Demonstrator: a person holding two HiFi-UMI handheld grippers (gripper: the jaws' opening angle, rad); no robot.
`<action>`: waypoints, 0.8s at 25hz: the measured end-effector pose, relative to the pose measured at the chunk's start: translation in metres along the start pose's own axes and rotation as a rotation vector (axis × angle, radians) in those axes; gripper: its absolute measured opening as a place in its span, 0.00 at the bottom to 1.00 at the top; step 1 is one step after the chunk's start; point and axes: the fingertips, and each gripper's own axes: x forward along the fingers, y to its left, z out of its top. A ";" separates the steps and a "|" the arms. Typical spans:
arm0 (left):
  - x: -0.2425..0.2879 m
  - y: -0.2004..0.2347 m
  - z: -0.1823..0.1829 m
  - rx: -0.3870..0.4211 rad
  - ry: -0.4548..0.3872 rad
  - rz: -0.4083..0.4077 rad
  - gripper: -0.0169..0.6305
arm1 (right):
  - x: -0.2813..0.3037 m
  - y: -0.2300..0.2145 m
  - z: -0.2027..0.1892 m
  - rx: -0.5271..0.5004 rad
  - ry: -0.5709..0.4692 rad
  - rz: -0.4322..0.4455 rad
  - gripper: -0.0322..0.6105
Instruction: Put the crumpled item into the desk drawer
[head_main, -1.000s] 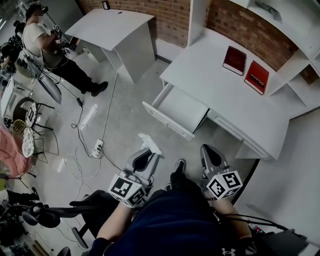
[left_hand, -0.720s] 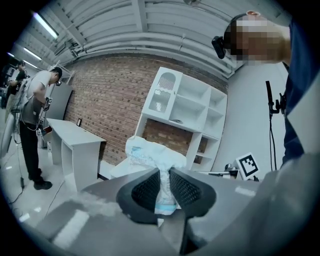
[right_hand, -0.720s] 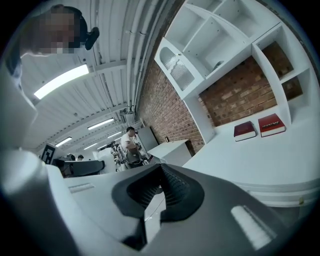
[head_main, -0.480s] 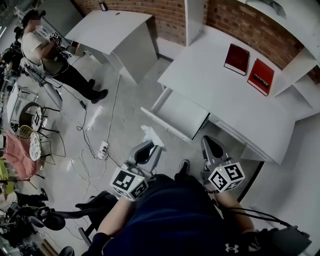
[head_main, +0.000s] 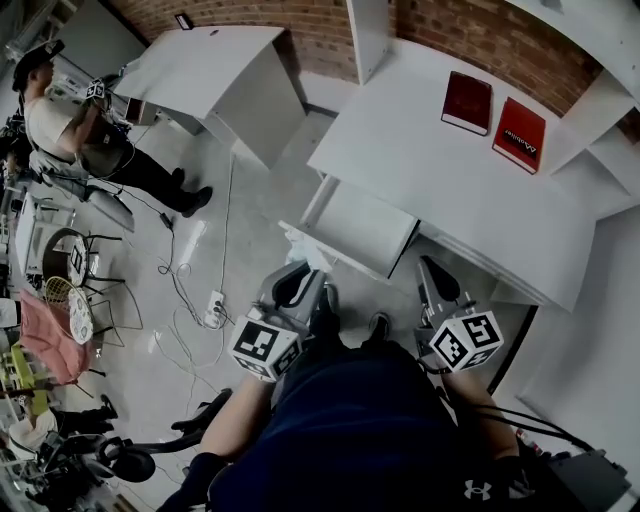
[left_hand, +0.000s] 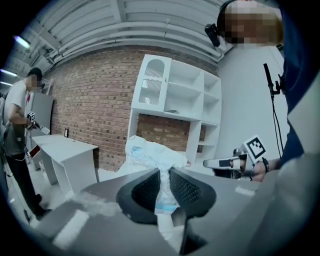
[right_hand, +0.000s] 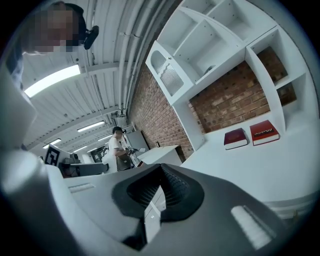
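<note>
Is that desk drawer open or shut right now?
Open: the drawer sticks out from under the desk, its white inside showing from above.

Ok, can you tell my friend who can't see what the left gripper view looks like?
The left gripper pinches a crumpled white item with blue print between its dark jaws. Behind it a white shelf unit stands against a brick wall, with a white desk and a person at the left.

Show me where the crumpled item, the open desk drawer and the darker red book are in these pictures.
crumpled item (left_hand: 150, 152): left gripper view, bunched upper part.
desk drawer (head_main: 368, 222): head view, bare bottom.
darker red book (head_main: 468, 102): head view, middle of cover.
</note>
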 end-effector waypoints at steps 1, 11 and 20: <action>0.006 0.005 -0.001 0.013 0.008 -0.010 0.13 | 0.001 -0.003 0.002 -0.001 -0.005 -0.017 0.05; 0.078 0.079 -0.026 0.146 0.138 -0.220 0.13 | 0.024 -0.025 0.014 0.016 -0.043 -0.291 0.05; 0.143 0.106 -0.055 0.345 0.271 -0.485 0.13 | 0.034 -0.023 -0.003 0.093 -0.074 -0.536 0.05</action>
